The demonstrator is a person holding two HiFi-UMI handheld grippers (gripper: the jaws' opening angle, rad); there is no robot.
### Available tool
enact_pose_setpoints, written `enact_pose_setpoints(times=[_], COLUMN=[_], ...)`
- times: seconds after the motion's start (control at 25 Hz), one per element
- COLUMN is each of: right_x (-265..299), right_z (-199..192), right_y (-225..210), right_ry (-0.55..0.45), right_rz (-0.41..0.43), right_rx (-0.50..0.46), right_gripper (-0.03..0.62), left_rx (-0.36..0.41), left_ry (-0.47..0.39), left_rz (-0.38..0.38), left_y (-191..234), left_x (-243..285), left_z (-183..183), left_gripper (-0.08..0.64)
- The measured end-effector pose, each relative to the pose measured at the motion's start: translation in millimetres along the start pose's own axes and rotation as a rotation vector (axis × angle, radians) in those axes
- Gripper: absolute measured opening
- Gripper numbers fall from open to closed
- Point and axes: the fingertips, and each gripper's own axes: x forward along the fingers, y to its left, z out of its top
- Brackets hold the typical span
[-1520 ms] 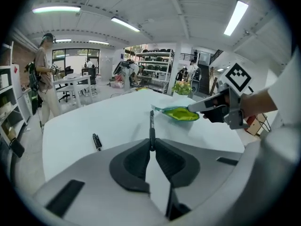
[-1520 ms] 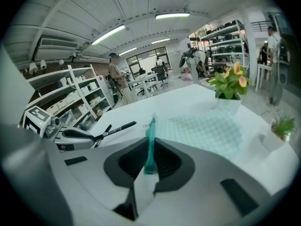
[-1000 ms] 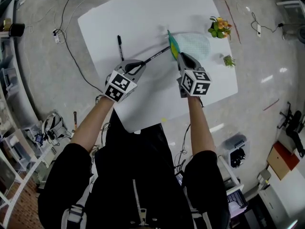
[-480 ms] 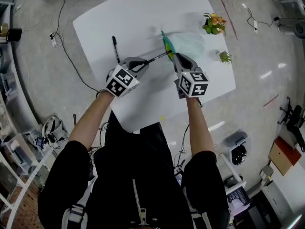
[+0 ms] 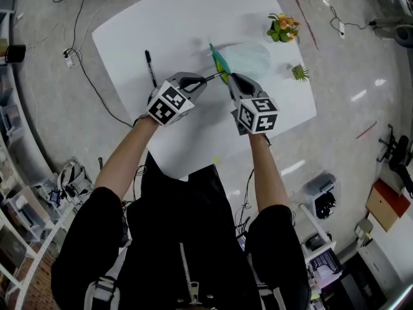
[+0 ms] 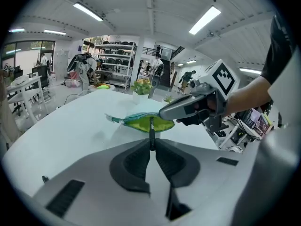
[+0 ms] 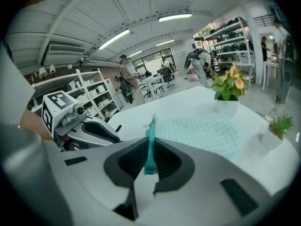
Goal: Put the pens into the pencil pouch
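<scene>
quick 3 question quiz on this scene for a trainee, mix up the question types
1. True or false: the left gripper is shut on a pen.
2. What does the right gripper pinch? A) a second pen B) the teal edge of the pouch C) nothing
3. Fill in: the number of pens lying loose on the table is ____.

Key: 1 true, with the pen's tip at the pouch opening. 2 B. 3 one, the loose pen beyond the left gripper.
</scene>
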Motion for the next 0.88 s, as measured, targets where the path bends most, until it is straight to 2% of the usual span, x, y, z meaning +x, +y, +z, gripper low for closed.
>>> enact_pose_setpoints(times=[0.6, 0.88], right_x=[-7, -10], right_z=[4, 6], right_y=[5, 4], right_ry=[-0.021, -0.030], right_rz=[0.028, 0.041], right_rx=[0.019, 0.033], right_gripper=[0.046, 0.046], left_rx=[-0.001, -0.026], left_ry=[-0.025, -0.049], left_rz=[-0.051, -0.073], left_y=[-2, 1], left_x=[36, 51], left_z=[24, 33], left_gripper=[0.054, 0.054])
